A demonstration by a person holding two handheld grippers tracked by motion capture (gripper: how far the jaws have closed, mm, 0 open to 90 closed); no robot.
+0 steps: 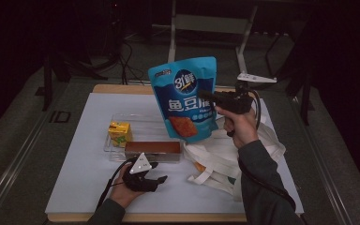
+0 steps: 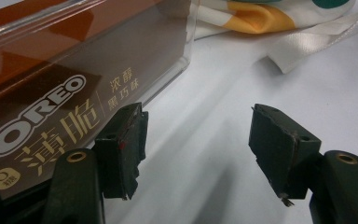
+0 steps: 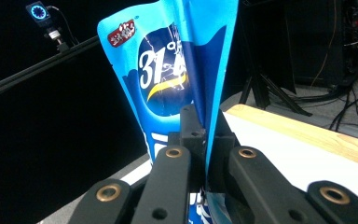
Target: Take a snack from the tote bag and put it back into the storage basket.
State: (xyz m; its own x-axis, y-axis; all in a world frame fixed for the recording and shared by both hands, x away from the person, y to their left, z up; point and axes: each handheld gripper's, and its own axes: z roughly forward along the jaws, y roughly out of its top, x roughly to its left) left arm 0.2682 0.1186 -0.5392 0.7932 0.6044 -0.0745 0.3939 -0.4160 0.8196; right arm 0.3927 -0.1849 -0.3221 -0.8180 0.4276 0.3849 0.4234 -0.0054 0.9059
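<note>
The right gripper [image 1: 217,99] pinches the light, crinkly blue foil snack pouch [image 1: 186,96] by its side seam, a sensible hold, while the left gripper [image 1: 155,180] rests open-jawed on the table.

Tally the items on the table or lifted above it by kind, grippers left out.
Blue foil snack pouch: 1
Yellow drink carton: 1
Brown Oreo biscuit box: 1
Clear plastic tray: 1
White cloth tote bag: 1
Total: 5

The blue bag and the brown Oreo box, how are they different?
The blue bag is held up in the air, clamped in the right gripper; the brown Oreo box lies flat in the clear tray. The blue bag is soft and bigger; the brown Oreo box is slim and stiff-looking. Both have printed writing.
</note>
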